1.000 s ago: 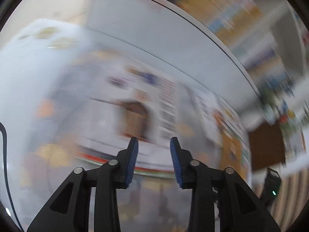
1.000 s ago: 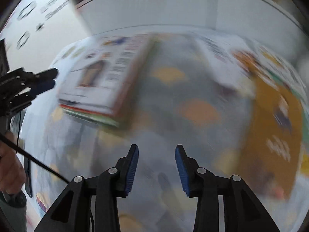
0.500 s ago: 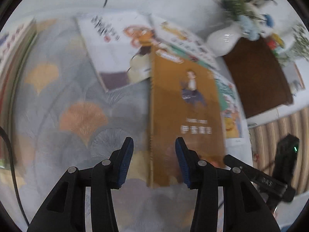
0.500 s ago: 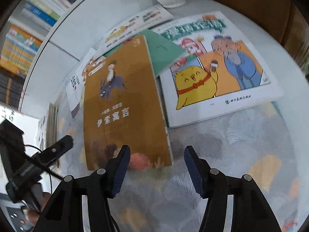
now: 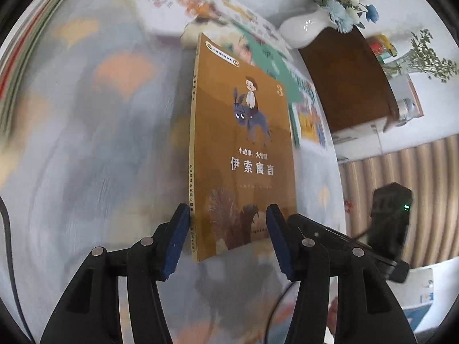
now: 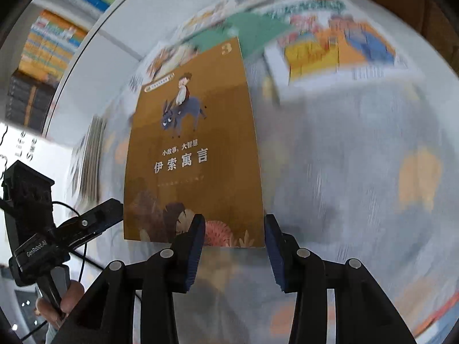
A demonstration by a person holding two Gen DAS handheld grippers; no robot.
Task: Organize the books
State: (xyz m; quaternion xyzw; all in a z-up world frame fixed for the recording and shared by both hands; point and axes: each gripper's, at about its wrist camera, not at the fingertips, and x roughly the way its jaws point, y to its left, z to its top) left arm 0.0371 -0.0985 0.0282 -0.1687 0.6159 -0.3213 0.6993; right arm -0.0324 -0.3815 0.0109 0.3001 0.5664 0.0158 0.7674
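donkey book on tablecloth | vase behind

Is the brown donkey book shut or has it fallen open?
Shut. The brown donkey book shows its whole front cover, flat over the page block in both views, spine and near corner in line. No pages fan out.

Each wrist camera looks forward and down along its own gripper, close above the worktop. Both views share the brown book just ahead of the fingertips.
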